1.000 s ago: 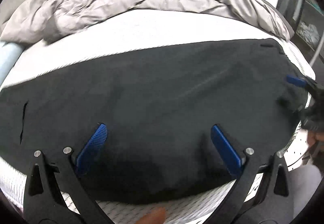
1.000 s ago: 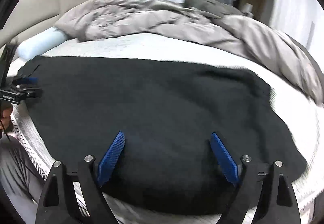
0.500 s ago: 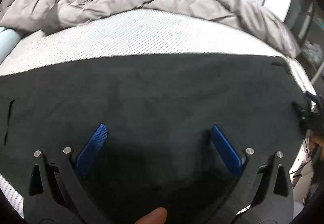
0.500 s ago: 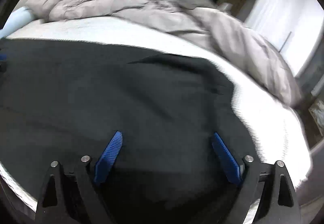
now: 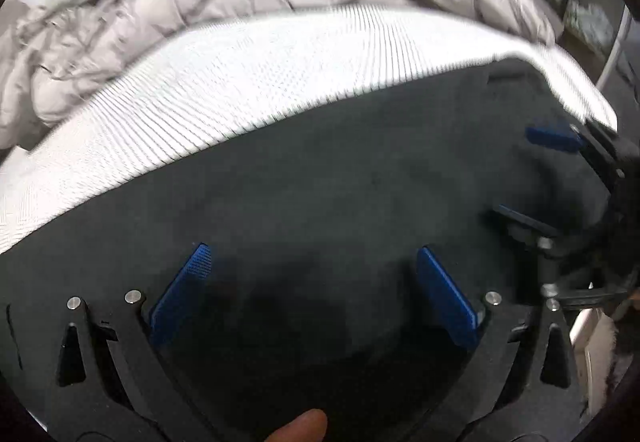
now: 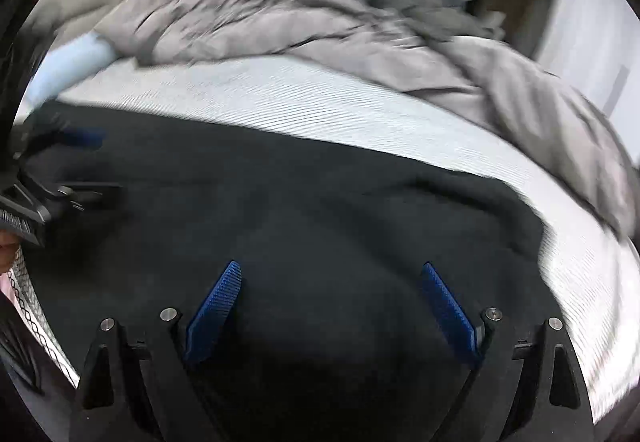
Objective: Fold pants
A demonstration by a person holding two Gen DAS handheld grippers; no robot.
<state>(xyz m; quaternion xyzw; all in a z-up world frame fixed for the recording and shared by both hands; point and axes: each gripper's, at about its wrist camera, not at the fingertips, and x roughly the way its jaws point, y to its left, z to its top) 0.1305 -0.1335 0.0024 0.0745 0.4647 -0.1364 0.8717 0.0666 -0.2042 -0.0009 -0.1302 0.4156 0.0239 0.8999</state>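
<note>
Your right tool (image 5: 532,174) moved in closer, both blue pads now over the black fabric pants (image 5: 320,202). The far right edge of the pants has bunched up since a second ago.

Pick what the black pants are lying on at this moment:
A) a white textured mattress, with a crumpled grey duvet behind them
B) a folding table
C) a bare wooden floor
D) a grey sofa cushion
A: the black pants are spread flat over the white textured mattress, and the crumpled grey duvet is heaped at the far side.
</note>
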